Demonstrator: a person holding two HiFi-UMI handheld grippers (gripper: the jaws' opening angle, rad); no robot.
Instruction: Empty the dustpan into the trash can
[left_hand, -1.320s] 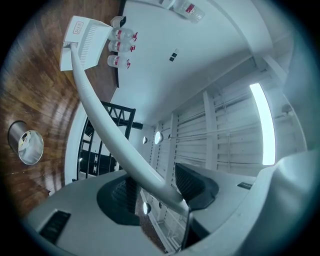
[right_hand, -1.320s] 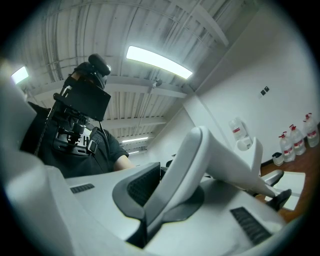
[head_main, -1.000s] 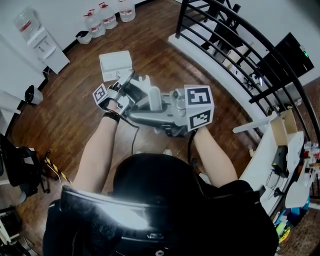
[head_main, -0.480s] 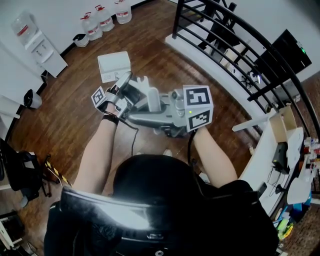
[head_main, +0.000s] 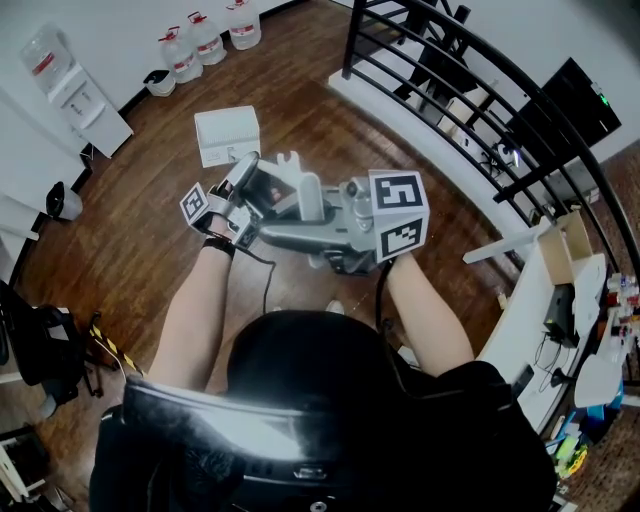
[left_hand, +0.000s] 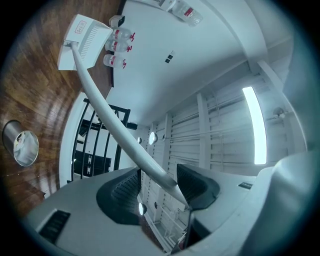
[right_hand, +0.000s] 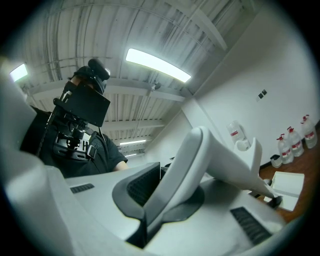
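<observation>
**A:** What holds anything here, biggest first?

**B:** The white dustpan (head_main: 226, 135) stands on the wooden floor (head_main: 130, 220), on the far side of both grippers and left of the black railing (head_main: 470, 90). From above only its flat white top shows, so I cannot tell what is in it.

**A:** And the bin?

**B:** A round metal can (left_hand: 21, 146) stands on the floor with something pale inside, too small to name. Only the left gripper view shows it. In the head view the grippers cover that patch of floor.

**A:** The jaws?

**B:** The left gripper (left_hand: 157, 184) has its jaws apart, and they have just been opening. The dustpan's long white handle (left_hand: 107, 117) runs between them, and the pads do not press on it. That view alone traces the handle down to the pan. The right gripper (right_hand: 164, 195) has its jaws together, clamped on a white curved part (right_hand: 200, 155) with a forked tip. The head view shows that part reaching left, towards the left gripper.

**A:** Anything smaller?

**B:** Three water jugs (head_main: 205, 40) stand by the far wall.
</observation>
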